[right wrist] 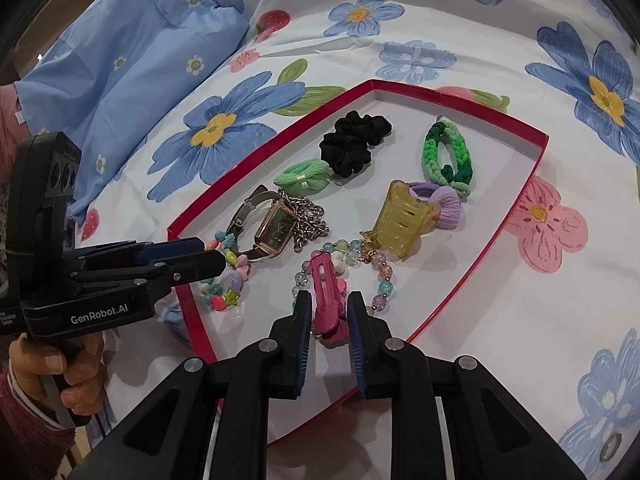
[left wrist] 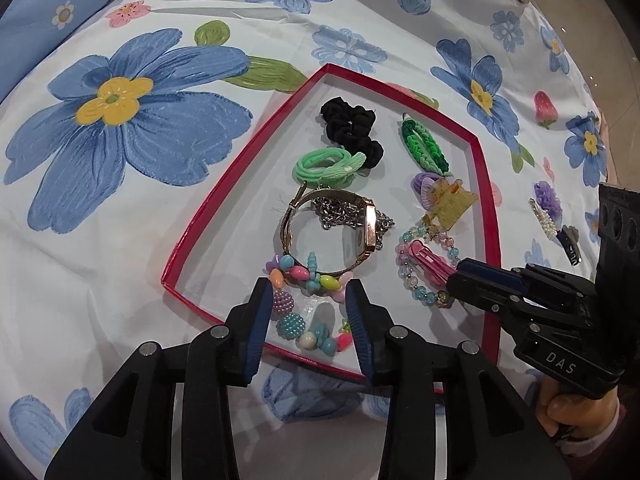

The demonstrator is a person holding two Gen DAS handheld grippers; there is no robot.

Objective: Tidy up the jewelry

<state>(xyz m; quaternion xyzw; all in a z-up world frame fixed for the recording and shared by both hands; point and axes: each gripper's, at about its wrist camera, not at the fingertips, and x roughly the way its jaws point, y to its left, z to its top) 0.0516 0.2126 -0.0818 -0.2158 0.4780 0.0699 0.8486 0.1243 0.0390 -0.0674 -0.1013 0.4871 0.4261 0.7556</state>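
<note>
A: Item one, right gripper (right wrist: 329, 312). Jaws narrow but parted, standing either side of the pink hair clip (right wrist: 326, 288), which lies inside the red tray (right wrist: 500, 224) on top of the pastel bead bracelet (right wrist: 380, 276). Whether the pads touch the clip I cannot tell; small gaps seem to show on both sides.

B: Handling advice?

A: If the clip is being set down, I would open fully and draw straight back, so the pads do not drag the bracelet beneath. If it is being taken, close on the clip's body only, above the beads.

B: Item two?

A: Left gripper (left wrist: 306, 300). Jaws moderately wide, holding nothing, straddling the chunky bead bracelet (left wrist: 304, 312) at the tray's near edge. Just ahead of its tips: the gold watch (left wrist: 340, 236) lying over a silver chain (left wrist: 340, 212).

B: What does each view add?

A: Left wrist view alone shows items outside the tray, beyond the right gripper: a pearl clip (left wrist: 543, 218), a purple flower piece (left wrist: 548, 198), a dark clip (left wrist: 571, 242). So sorting appears unfinished. Right wrist view alone shows the watch's green face and the ribs of the yellow claw clip (right wrist: 404, 220), ahead of the right tips.
</note>
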